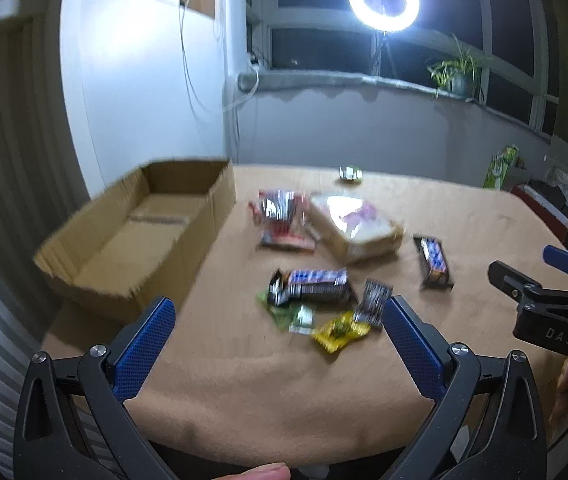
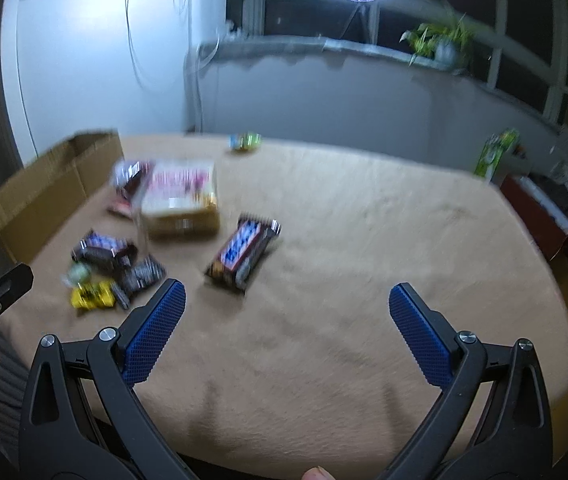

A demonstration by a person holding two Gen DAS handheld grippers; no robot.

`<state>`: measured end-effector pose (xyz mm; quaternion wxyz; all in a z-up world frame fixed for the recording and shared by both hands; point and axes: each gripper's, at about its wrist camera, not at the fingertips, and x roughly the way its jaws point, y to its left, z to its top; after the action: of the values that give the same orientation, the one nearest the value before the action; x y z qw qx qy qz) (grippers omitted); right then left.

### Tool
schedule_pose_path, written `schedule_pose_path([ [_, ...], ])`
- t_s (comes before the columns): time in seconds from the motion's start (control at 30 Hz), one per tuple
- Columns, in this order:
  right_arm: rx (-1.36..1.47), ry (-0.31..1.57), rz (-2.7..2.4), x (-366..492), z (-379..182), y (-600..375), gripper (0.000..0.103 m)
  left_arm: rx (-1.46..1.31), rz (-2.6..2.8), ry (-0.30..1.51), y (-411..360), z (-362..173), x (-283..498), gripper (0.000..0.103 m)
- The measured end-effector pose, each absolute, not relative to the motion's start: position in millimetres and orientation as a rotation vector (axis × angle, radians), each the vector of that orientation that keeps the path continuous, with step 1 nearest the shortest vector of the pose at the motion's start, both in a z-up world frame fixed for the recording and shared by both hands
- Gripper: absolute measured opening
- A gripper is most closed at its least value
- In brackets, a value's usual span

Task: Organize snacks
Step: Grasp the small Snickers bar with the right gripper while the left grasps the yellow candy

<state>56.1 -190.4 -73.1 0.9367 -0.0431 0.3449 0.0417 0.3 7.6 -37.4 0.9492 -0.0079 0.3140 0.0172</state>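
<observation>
None of the snacks has reached the cardboard box (image 1: pixel 140 236) as far as these blurred views show: its inside looks bare, and it sits open at the left edge of the worktop (image 1: pixel 464 216). Everything to be sorted lies loose on the tan cloth. Nearest the box is a red-and-silver packet (image 1: pixel 282 218) touching a large clear-wrapped bread pack (image 1: pixel 354 226). Closer in, a cluster lies together: a dark bar with blue lettering (image 1: pixel 316 286), a green wrapper (image 1: pixel 284 312), a yellow wrapper (image 1: pixel 338 330) and a small striped silver packet (image 1: pixel 372 300). A second dark bar (image 2: pixel 244 252) lies on its own to the right of the cluster, and one small wrapped sweet (image 1: pixel 350 173) sits well apart at the far edge. The left claw (image 1: pixel 278 340) hangs above the near edge with its blue pads spread wide and nothing between them; the right claw (image 2: pixel 286 326) is likewise spread wide and empty, and the lone bar is the snack nearest it. By my judgement the job is at its very start, with every item left to move.
</observation>
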Motion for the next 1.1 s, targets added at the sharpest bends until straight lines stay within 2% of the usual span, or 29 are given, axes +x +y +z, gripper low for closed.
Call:
schedule_pose_path([
  [0.2,-0.075,0.798,0.116,65.4,-115.3,-190.5,0.103,-0.044,0.001,0.745,16.9,-86.8,10.9,0.103],
  [0.3,-0.088,0.766,0.132,59.1,-119.7,-193.2,0.103,-0.051,-0.015,0.763,19.6,-103.6,12.8,0.103],
  [0.4,-0.114,0.735,0.161,56.3,-121.4,-194.1,0.103,-0.027,-0.038,0.712,18.2,-105.8,7.0,0.103],
  [0.6,-0.117,0.789,0.169,65.1,-114.8,-190.3,0.103,-0.014,-0.094,0.641,25.5,-109.3,5.0,0.103],
  [0.87,-0.071,0.693,0.38,68.2,-79.0,-164.4,0.103,0.014,-0.222,0.612,22.1,-94.5,-2.3,0.103],
  [1.0,-0.123,0.686,0.5,76.6,-81.1,-137.6,0.103,0.034,-0.304,0.611,15.4,-89.9,0.1,0.103],
  [1.1,-0.132,0.71,0.383,90.7,-86.7,-140.1,0.1,0.043,-0.33,0.61,11.8,-86.4,4.5,0.103],
])
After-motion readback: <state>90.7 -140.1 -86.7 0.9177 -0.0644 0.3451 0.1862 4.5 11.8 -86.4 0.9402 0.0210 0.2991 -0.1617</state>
